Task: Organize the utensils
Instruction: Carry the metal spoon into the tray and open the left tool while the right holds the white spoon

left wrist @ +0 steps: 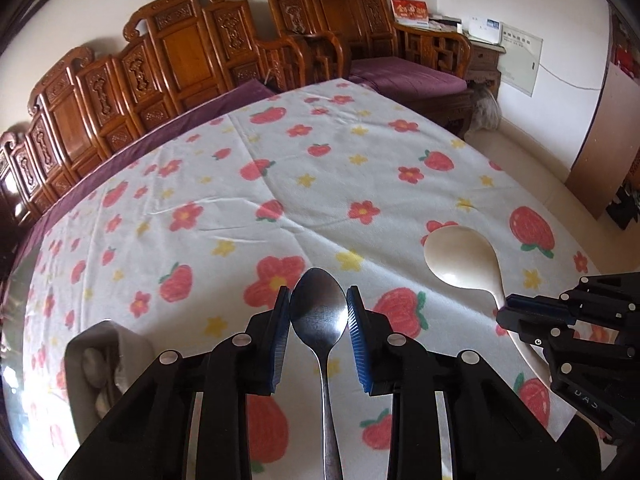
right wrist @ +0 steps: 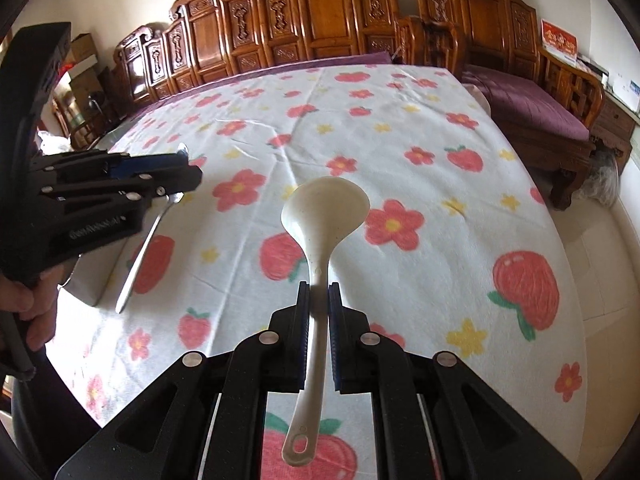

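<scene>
So the left gripper (left wrist: 318,300) has the metal spoon (left wrist: 320,320) sitting right between its two blue pads (left wrist: 280,340), bowl pointing away from the camera and the handle running back under the gripper body. The pads sit right beside the widest part of the bowl on both sides, but I honestly can't tell if they're pressing on it or just bracketing it; from the right wrist view the spoon's handle (right wrist: 140,256) angles down to the cloth with the left gripper (right wrist: 176,168) over the bowel end, sorry, bowl end. The right gripper (right wrist: 319,296) has its jaws closed in on the neck of the cream plastic ladle (right wrist: 324,216), just below the bowl, with the handle and its hanging hole trailing back between the fingers. Both utensils lie on the strawberry-and-flower tablecloth (left wrist: 280,152), ladle (left wrist: 464,258) off to the right of the spoon, and the right gripper (left wrist: 508,312) comes in beside the ladle's neck there. A grey container (left wrist: 100,372) sits near the left gripper on its left side. Ahead of both grippers the cloth runs far out to the carved wooden bench (left wrist: 168,60) along the back edge. The table's right edge drops off near the ladle, with pale floor (left wrist: 532,168) beyond.
</scene>
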{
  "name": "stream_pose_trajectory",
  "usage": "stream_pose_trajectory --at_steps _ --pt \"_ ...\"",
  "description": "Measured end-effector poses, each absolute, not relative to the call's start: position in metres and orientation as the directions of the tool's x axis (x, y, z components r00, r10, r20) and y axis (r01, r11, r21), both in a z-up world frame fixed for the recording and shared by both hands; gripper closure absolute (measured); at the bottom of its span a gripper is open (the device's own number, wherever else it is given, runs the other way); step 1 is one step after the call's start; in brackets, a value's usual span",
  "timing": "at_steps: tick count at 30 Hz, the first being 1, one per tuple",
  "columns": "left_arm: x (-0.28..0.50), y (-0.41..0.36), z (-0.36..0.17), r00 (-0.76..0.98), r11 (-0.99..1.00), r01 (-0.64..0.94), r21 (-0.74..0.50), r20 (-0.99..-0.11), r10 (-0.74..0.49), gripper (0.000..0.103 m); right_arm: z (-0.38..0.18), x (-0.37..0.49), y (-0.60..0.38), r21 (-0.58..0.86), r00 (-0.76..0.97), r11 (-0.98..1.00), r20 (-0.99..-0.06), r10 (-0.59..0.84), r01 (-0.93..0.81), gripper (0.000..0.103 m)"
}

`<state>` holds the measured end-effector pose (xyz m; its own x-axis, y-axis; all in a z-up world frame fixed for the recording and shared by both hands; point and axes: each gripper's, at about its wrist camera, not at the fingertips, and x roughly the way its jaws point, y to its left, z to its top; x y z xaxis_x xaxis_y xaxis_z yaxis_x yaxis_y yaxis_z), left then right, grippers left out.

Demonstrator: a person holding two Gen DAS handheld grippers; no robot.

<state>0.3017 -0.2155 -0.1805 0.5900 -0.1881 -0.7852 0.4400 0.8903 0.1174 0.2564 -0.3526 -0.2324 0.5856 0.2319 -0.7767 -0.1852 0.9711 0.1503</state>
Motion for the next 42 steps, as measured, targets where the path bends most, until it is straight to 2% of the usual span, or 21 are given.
stream_pose_trajectory --at_steps 29,37,42 --pt "0.29 -0.07 -0.115 0.684 0.959 0.261 0.106 -0.722 -0.107 0.077 -0.186 0.248 -0.245 0.14 0.605 0.92 -0.716 0.349 -0.366 0.092" --pt "0.302 -0.032 -0.125 0.683 0.977 0.19 0.093 -0.727 -0.064 0.077 -0.19 0.25 -0.231 0.134 0.591 0.916 -0.726 0.351 -0.379 0.092" --pt "0.309 -0.016 -0.154 0.656 0.982 0.164 0.095 -0.754 -0.037 0.077 -0.194 0.251 -0.226 0.128 0.582 0.914 -0.735 0.348 -0.385 0.092"
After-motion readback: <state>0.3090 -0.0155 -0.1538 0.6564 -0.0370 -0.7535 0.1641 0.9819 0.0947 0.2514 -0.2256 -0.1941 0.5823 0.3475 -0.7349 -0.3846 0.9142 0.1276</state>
